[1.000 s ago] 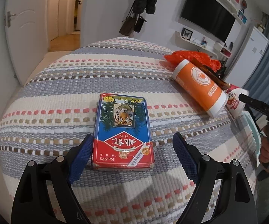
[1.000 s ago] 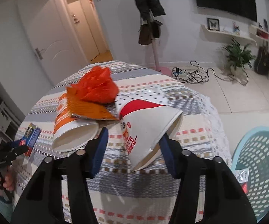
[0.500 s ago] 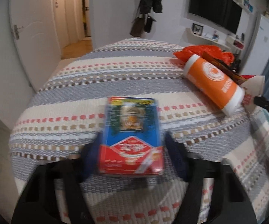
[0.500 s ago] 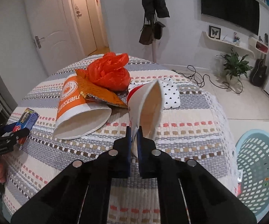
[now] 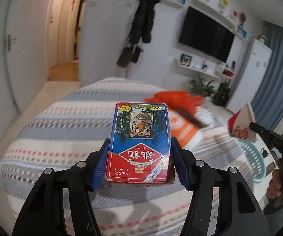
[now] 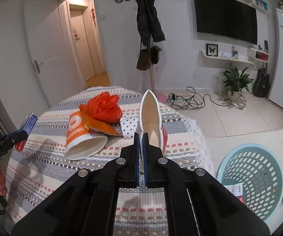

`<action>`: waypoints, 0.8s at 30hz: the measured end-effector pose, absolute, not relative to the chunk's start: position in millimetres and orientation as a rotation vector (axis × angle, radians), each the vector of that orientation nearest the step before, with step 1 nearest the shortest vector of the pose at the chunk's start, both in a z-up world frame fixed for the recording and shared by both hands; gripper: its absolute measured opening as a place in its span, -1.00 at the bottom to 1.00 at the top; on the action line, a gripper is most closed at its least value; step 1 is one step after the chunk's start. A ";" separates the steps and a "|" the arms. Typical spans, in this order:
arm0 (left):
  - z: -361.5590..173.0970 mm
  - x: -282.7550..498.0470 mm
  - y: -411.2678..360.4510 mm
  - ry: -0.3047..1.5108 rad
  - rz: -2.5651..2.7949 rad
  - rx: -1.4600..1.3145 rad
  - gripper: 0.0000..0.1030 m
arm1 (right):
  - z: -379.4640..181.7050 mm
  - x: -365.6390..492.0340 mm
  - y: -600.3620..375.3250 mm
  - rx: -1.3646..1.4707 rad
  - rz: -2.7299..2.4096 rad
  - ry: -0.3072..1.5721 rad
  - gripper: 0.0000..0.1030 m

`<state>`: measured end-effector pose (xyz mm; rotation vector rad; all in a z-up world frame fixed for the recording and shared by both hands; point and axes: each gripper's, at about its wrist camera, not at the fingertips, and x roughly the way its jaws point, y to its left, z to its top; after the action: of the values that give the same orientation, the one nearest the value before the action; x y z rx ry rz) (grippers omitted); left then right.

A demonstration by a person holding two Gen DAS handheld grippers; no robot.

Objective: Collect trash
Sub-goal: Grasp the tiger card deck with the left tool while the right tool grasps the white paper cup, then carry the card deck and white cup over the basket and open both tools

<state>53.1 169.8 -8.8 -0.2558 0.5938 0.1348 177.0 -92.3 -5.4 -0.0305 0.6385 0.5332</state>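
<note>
Cardboard card box [image 5: 139, 145], stiff and light, sits clamped by its long sides in the left tongs [image 5: 140, 165]; right tongs [image 6: 140, 153] pinch the flimsy paper cup [image 6: 150, 122] flat at its rim.

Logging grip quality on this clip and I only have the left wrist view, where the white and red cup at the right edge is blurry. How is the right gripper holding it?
Observer: The right gripper is shut on the flattened cup's wall.
Operator: Anything already in the basket?
Observer: A small white packet lies inside the blue basket.
Operator: What's beside the orange cup?
Observer: A dotted paper lies right of the orange cup.
</note>
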 end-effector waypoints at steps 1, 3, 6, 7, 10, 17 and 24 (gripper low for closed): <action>-2.5 56.6 162.2 0.583 0.114 -0.249 0.12 | -1.5 175.1 -96.7 -0.025 0.531 0.627 -0.96; 8.9 63.6 145.8 0.563 0.076 -0.234 0.12 | 8.9 171.0 -107.1 -0.012 0.519 0.596 -0.96; 23.0 77.4 121.5 0.538 0.010 -0.216 0.12 | 20.8 166.6 -124.5 0.002 0.494 0.559 -0.96; 29.1 84.1 108.4 0.529 -0.021 -0.207 0.12 | 23.5 165.5 -130.0 0.006 0.485 0.550 -0.96; 40.5 100.6 72.3 0.510 -0.096 -0.183 0.12 | 31.4 164.6 -157.6 0.029 0.432 0.519 -0.96; 42.3 149.5 -15.1 0.528 -0.259 -0.149 0.12 | 26.2 171.8 -229.0 0.103 0.299 0.521 -0.96; 0.1 200.6 -99.2 0.653 -0.420 -0.147 0.12 | -4.2 183.6 -288.1 0.175 0.186 0.585 -0.96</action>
<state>200.6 -99.2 0.1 -0.1467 0.6530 -0.4202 183.6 -288.1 -4.2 0.1749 0.5847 0.1856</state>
